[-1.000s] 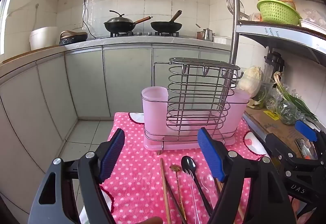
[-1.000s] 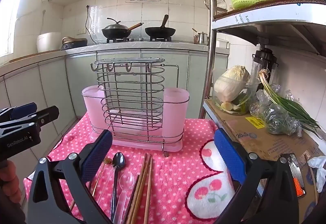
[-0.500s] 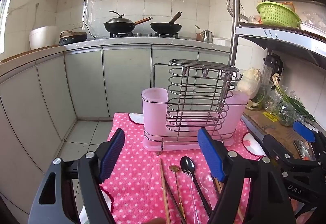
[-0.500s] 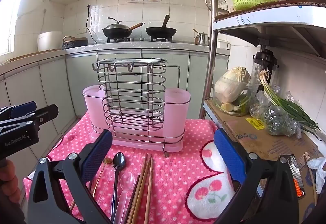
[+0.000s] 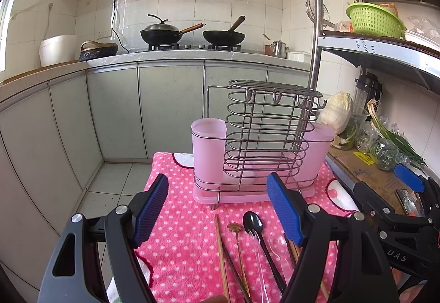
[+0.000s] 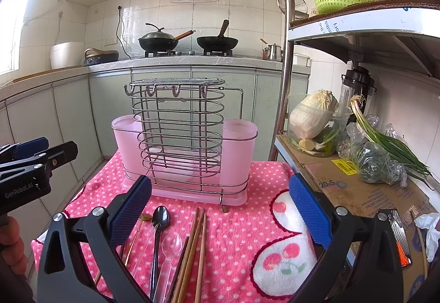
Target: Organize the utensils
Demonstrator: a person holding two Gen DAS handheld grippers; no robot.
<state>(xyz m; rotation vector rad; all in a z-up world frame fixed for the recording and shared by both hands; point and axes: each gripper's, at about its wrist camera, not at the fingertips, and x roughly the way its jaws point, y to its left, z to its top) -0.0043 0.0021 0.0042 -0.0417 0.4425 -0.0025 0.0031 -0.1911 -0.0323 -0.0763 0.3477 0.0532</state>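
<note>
The left tool (image 5: 217, 210) hovers with its pads spread apart and empty. At centre frame of both views, the black spoon (image 6: 159, 223), clear spoon (image 6: 170, 245) and chopsticks (image 6: 195, 242) lie on the pink towel (image 6: 242, 220) before the empty wire utensil rack (image 6: 178, 143), handles toward the tools for easy picking. The right tool (image 6: 220, 209) also gapes wide, holding nothing.

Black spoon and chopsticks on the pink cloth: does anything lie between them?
Yes. In the right wrist view a clear plastic spoon lies between the black spoon and the chopsticks.
</note>
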